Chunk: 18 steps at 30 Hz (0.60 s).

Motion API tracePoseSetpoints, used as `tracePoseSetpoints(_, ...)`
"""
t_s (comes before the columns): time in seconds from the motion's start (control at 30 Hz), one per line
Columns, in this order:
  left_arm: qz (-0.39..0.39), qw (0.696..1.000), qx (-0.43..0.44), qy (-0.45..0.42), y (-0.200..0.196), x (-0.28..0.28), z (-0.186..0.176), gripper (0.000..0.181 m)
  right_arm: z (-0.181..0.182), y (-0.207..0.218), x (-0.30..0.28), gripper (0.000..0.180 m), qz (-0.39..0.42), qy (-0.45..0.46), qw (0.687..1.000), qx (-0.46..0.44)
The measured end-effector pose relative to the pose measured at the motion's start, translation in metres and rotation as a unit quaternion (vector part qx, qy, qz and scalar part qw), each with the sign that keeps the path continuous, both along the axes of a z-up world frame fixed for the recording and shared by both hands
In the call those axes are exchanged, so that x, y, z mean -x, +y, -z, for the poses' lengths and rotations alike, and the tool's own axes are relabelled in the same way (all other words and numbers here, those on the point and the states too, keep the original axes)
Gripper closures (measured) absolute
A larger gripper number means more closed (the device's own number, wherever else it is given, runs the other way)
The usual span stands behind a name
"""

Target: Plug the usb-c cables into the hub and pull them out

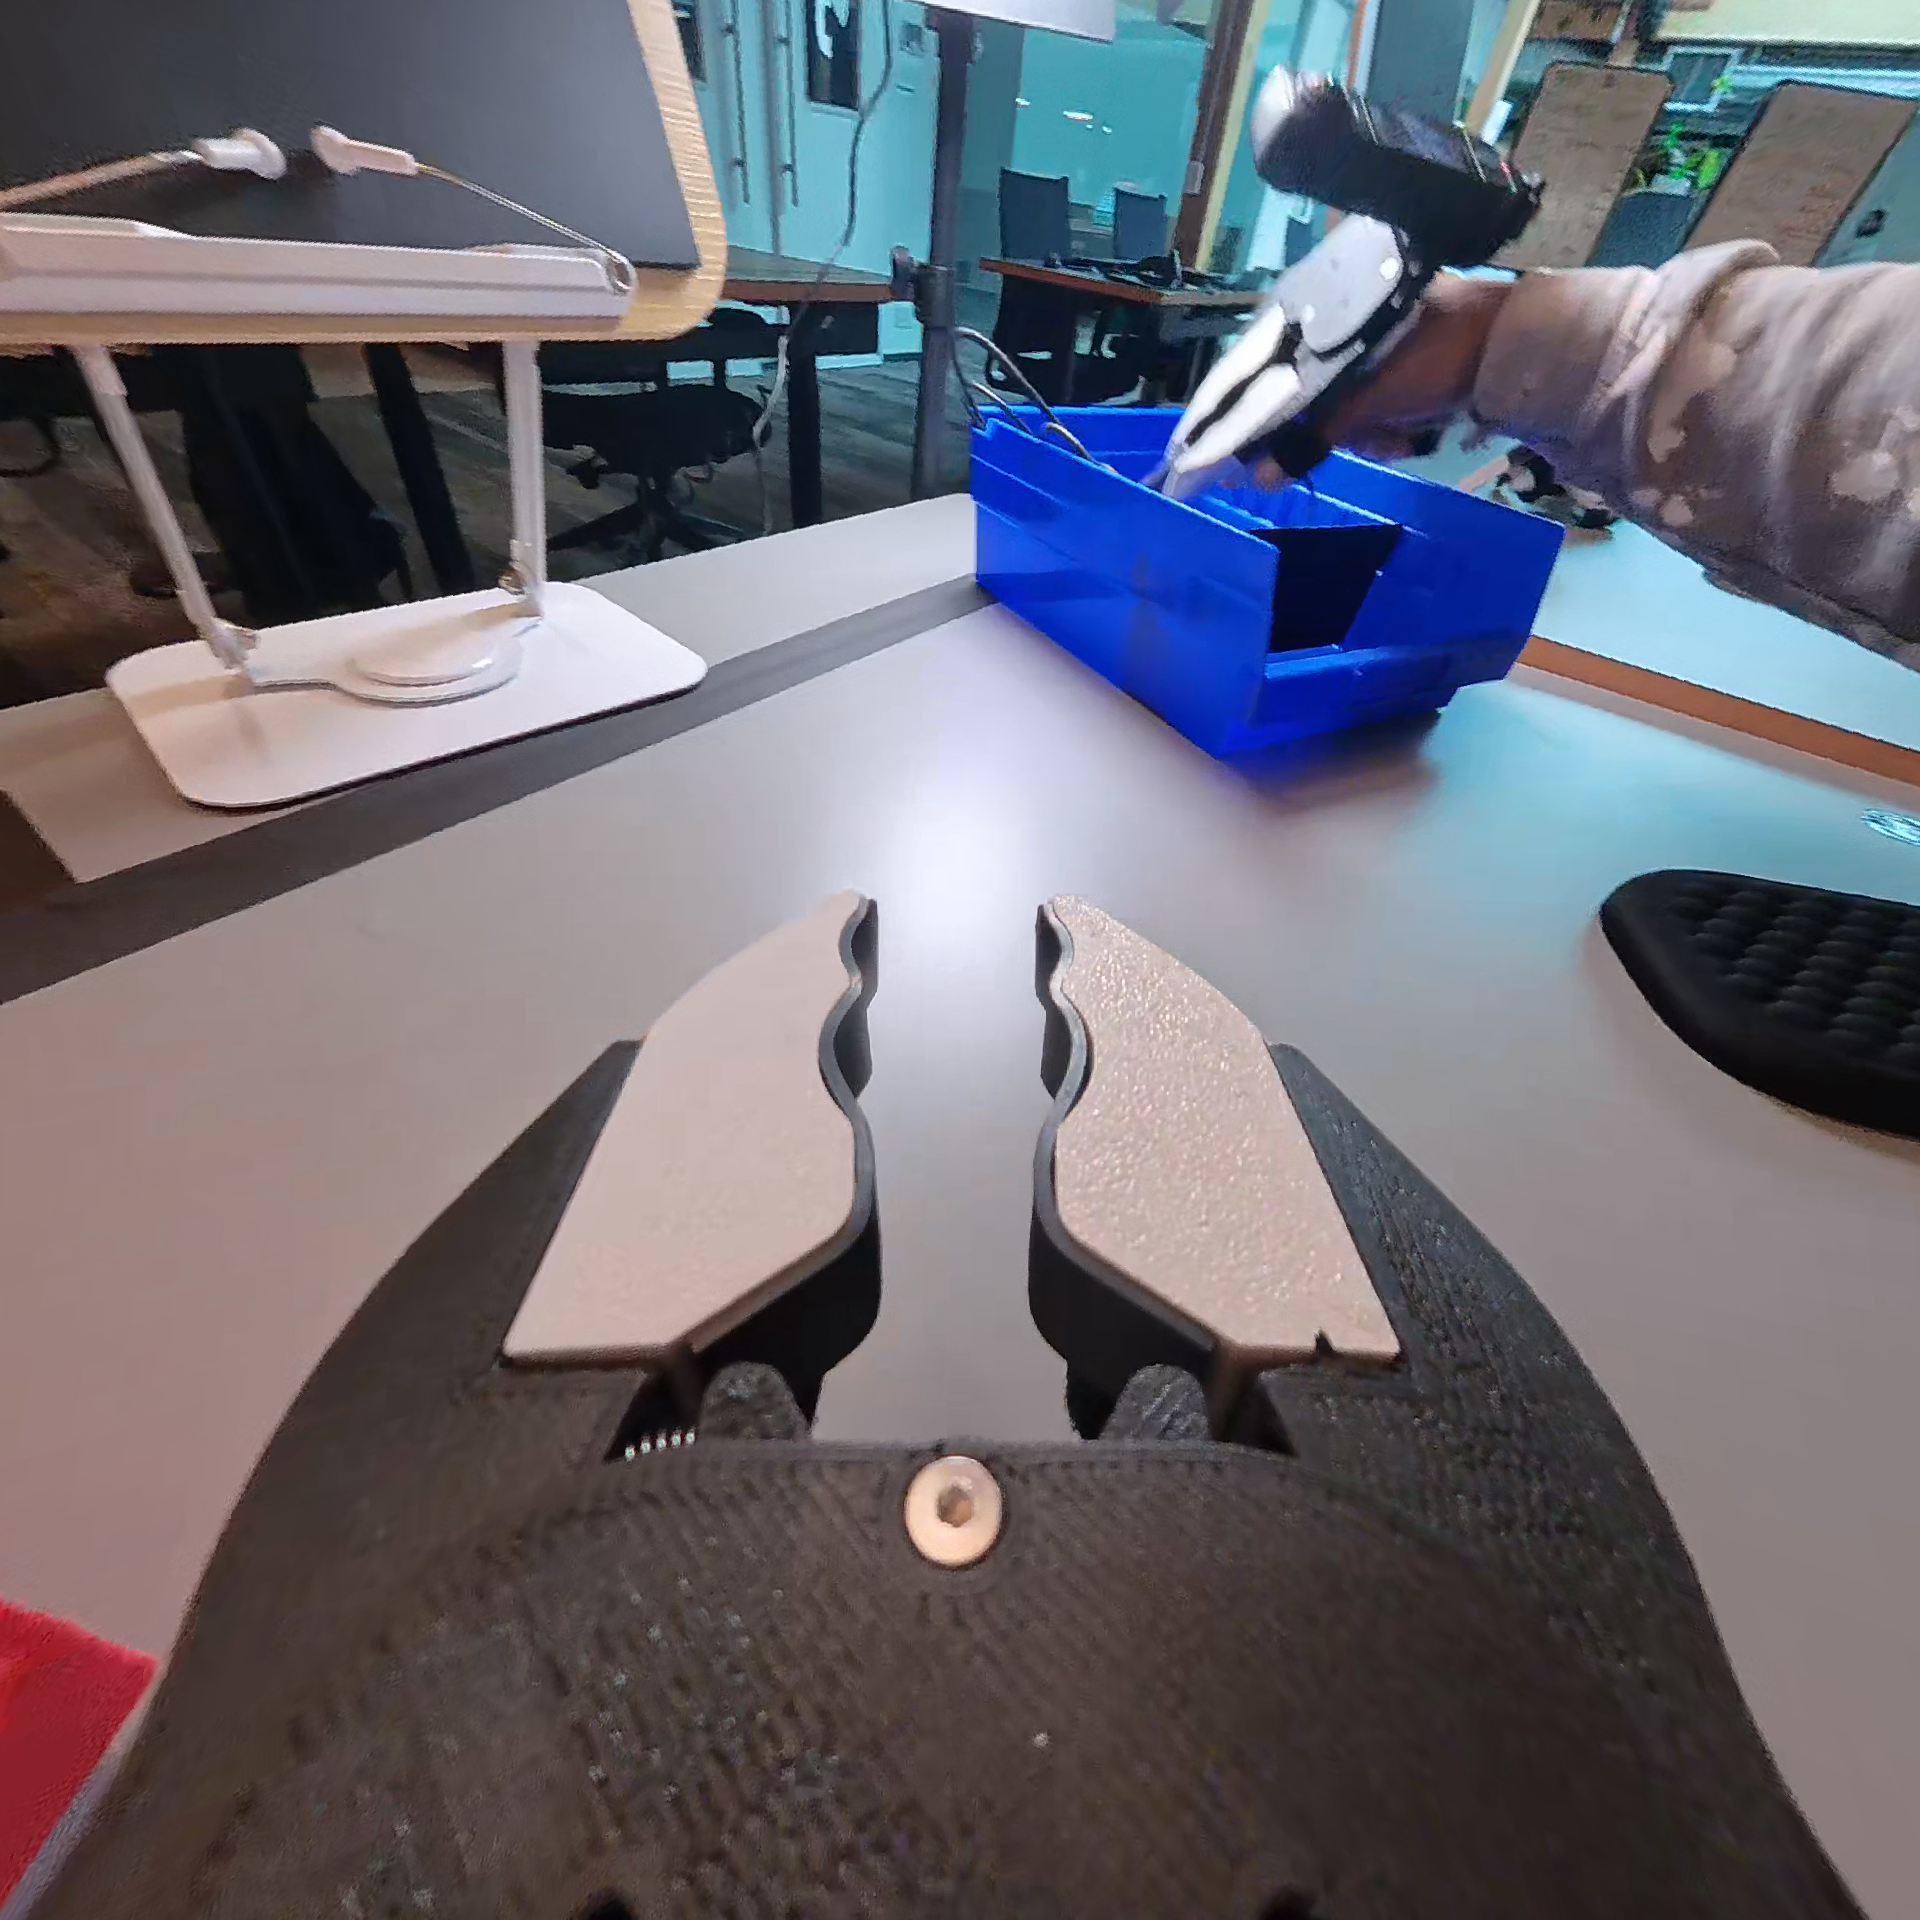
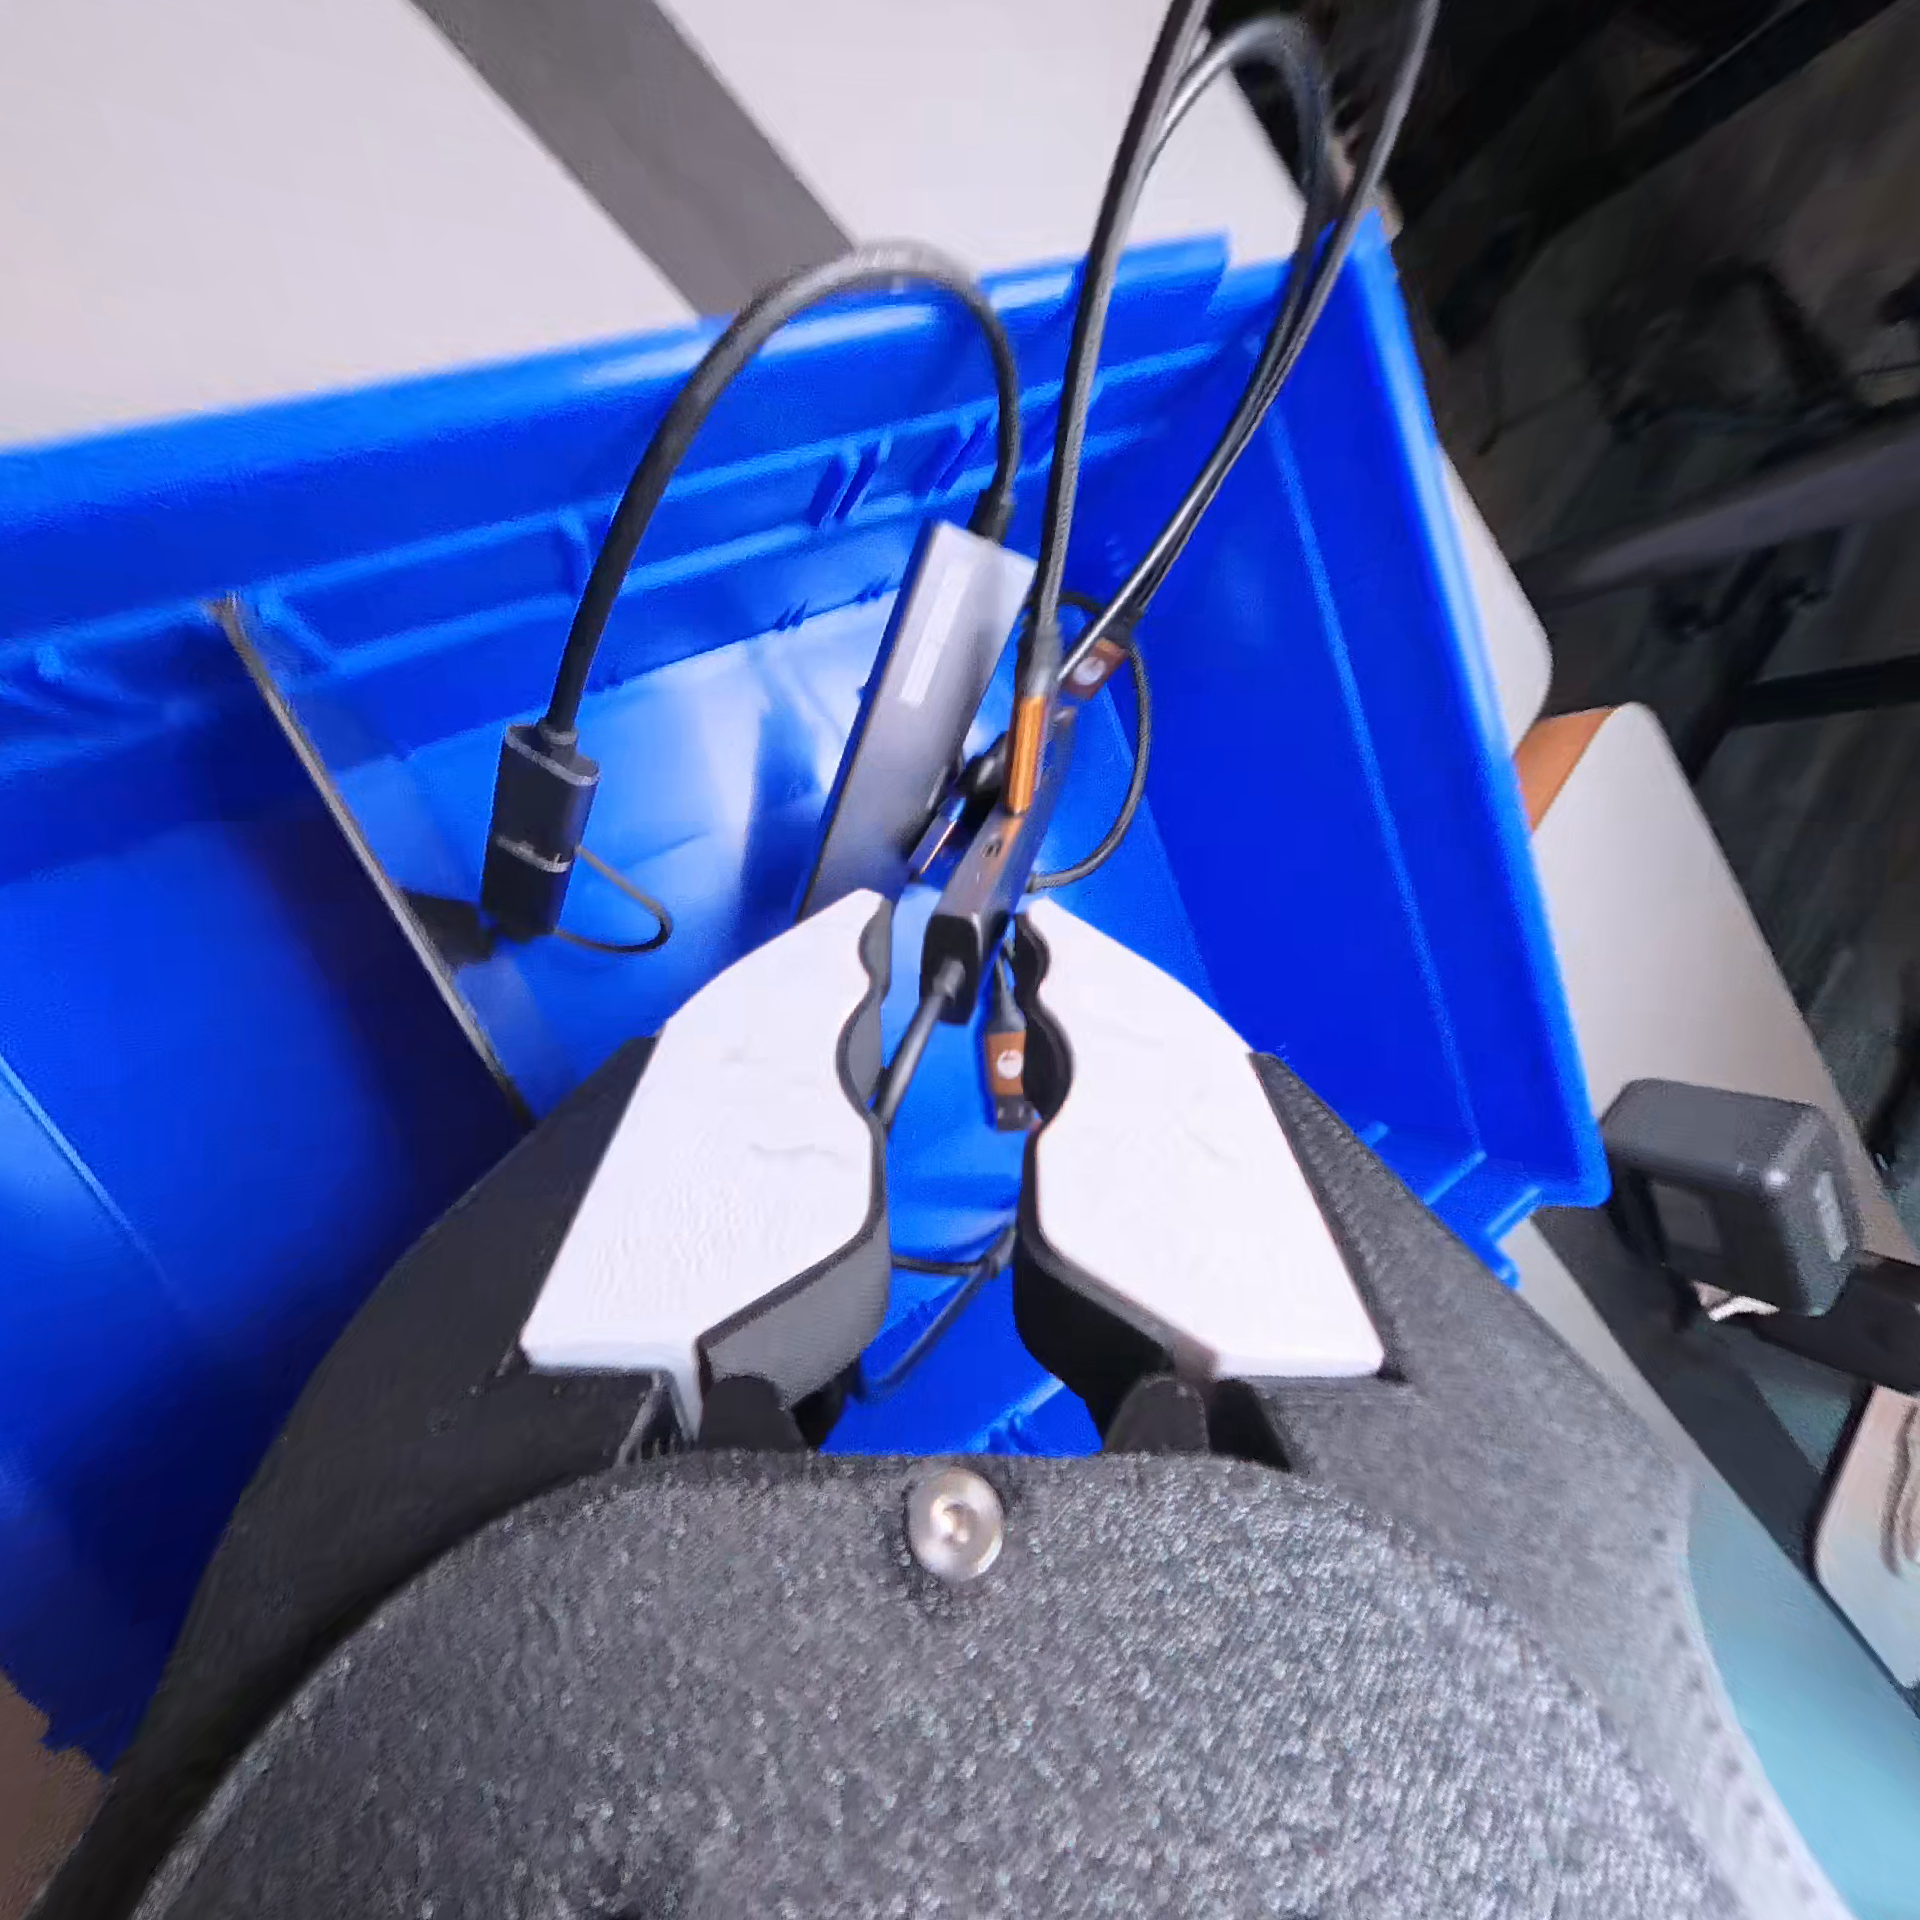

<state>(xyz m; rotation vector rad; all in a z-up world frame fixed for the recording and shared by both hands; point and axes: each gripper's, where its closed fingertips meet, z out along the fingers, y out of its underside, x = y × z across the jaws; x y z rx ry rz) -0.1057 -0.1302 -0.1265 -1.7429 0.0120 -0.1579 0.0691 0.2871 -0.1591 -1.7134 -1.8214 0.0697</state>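
My right gripper [image 2: 956, 925] reaches down into a blue bin [image 2: 1403, 727]. Its jaws stand apart around a black plug [image 2: 954, 951], and I cannot see them pressing on it. A grey hub [image 2: 935, 665] leans in the bin just beyond, its own black lead looping to a black connector [image 2: 535, 821]. Dark cables [image 2: 1091, 364] with orange-trimmed plugs [image 2: 1023, 748] hang in from above; one orange plug [image 2: 1008, 1070] lies between my fingers. My left gripper [image 1: 956, 914] is open and empty above the grey table [image 1: 520, 1039], well short of the bin [image 1: 1122, 582]. The right gripper [image 1: 1174, 478] shows there too.
A white stand [image 1: 416, 675] holding a flat device rises at the left, with white cables on top. A black textured pad [image 1: 1787, 1008] lies at the right. A sleeved arm [image 1: 1714, 416] crosses above the bin. A small black camera [image 2: 1745, 1195] sits beside the bin. From my right tips it is roughly 4 cm to the grey hub [image 2: 935, 665]; from my left, 45 cm. Between my right fingertips and the black connector [image 2: 535, 821] there is roughly 6 cm.
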Motion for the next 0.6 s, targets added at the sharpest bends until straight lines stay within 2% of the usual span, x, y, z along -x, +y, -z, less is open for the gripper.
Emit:
tracePoseSetpoints(0.07,-0.016,1.0,-0.009,-0.004,-0.001,0.008,-0.002,0.15,0.002,-0.006,-0.008,0.145,-0.006,-0.01,1.0,0.004)
tracePoseSetpoints(0.17,-0.033,0.999,-0.018,-0.011,-0.002,0.016,-0.004,0.15,-0.021,-0.019,-0.011,0.133,-0.008,0.04,0.999,0.025)
tracePoseSetpoints(0.3,-0.044,0.999,-0.018,-0.017,-0.003,0.02,-0.006,0.151,-0.07,-0.042,-0.01,0.131,-0.022,0.141,0.99,0.022)
tracePoseSetpoints(0.4,-0.056,0.998,-0.016,0.0,-0.006,0.024,-0.008,0.149,-0.087,-0.074,-0.013,0.134,-0.052,0.167,0.985,0.009)
tracePoseSetpoints(0.47,-0.069,0.997,-0.012,0.02,-0.01,0.029,-0.011,0.147,-0.075,-0.104,-0.021,0.136,-0.079,0.132,0.988,0.025)
tracePoseSetpoints(0.6,-0.09,0.994,0.013,0.055,-0.038,0.046,-0.018,0.144,-0.019,-0.146,-0.045,0.13,-0.121,0.002,0.992,0.02)
